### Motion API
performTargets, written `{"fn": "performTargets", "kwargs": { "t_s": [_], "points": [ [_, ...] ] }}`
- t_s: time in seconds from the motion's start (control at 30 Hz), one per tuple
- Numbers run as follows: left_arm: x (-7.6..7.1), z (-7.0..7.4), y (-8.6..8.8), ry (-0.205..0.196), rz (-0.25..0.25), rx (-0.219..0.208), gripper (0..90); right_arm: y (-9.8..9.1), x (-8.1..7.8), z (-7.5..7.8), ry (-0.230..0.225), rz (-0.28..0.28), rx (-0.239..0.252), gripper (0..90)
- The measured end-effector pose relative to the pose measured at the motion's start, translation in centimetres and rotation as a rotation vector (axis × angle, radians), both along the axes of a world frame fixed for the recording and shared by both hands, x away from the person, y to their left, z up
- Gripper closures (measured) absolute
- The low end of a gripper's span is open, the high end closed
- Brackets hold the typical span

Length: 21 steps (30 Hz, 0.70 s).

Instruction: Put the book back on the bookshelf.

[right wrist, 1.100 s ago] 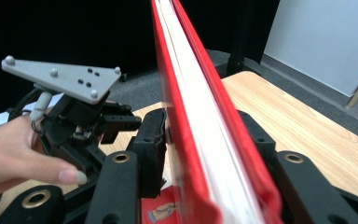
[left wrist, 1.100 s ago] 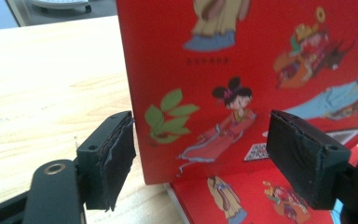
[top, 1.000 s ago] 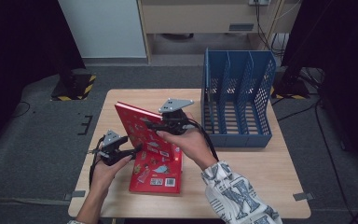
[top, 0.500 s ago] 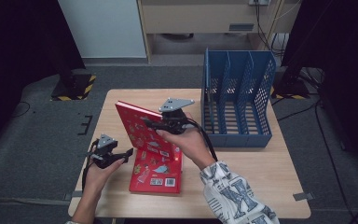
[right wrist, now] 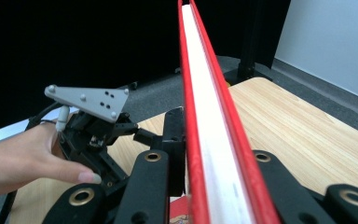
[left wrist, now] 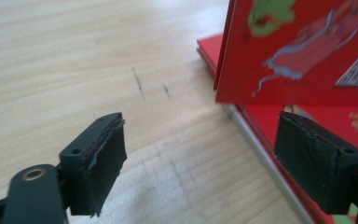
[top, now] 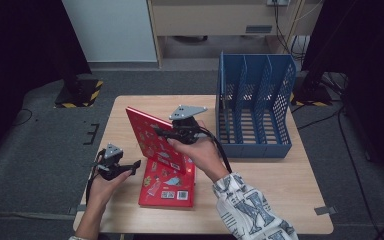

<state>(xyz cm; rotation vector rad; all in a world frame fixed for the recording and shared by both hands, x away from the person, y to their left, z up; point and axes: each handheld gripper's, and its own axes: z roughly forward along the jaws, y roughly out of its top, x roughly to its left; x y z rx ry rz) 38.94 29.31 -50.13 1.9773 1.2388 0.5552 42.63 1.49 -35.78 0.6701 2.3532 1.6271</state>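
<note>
On the wooden counter (top: 280, 175) a red book (top: 152, 135) stands tilted above another red book (top: 167, 186) — the right gripper (top: 164, 133) has just clenched on it; the left gripper (top: 136, 165), fingers released, waits beside. Filing into the blue rack (top: 255, 105) remains.

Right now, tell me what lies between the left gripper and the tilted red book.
Bare wooden table, seen in the left gripper view: the open left gripper faces the red book with nothing between.

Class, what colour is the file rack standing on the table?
Blue; the file rack shows best in the high view.
</note>
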Motion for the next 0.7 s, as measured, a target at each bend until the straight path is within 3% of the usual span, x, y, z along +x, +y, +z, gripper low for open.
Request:
{"fn": "performTargets", "kwargs": {
  "t_s": [0.2, 0.7],
  "points": [
    [0.2, -0.3, 0.3, 0.022, 0.018, 0.017, 13.3, -0.3, 0.0, 0.1, 0.01, -0.024, 0.016, 79.0],
    [0.6, -1.0, 1.5, 0.062, 0.031, -0.001, 5.5, -1.1, 0.0, 0.7, -0.006, -0.058, 0.006, 79.2]
  ]
}}
